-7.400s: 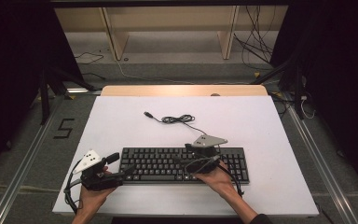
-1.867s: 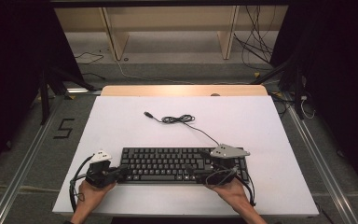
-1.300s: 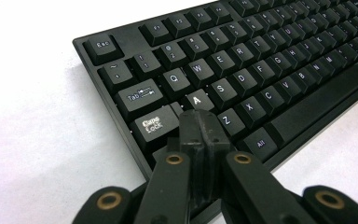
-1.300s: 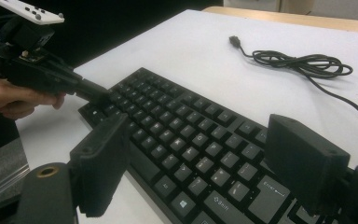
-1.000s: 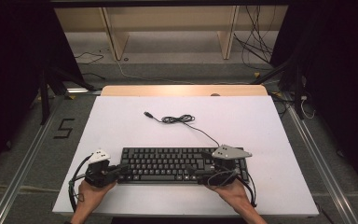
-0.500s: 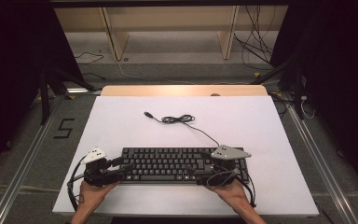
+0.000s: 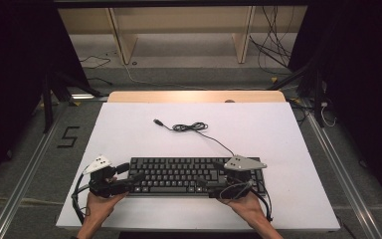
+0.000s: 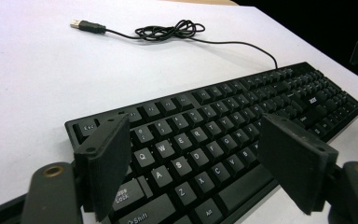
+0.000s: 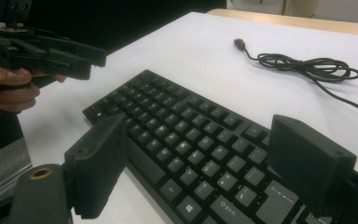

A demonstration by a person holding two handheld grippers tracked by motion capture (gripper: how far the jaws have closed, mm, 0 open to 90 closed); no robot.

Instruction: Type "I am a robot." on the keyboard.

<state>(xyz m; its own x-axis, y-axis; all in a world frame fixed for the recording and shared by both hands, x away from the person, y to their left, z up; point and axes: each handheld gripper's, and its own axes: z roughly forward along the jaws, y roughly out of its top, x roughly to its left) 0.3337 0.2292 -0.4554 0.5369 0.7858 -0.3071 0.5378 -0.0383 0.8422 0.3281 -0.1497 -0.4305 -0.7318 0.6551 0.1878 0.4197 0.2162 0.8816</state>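
With the flat black plastic keyboard (image 7: 195,175) set along the white surface's (image 7: 298,139) near edge, lift both released tongs — left (image 7: 132,173), just opened, and right (image 7: 205,186) — clear without nudging it.

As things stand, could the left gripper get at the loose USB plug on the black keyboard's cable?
Probably yes. The left gripper, jaws open after just widening with nothing between them, sits at the black keyboard's left end; bare white table lies between it and the USB plug.
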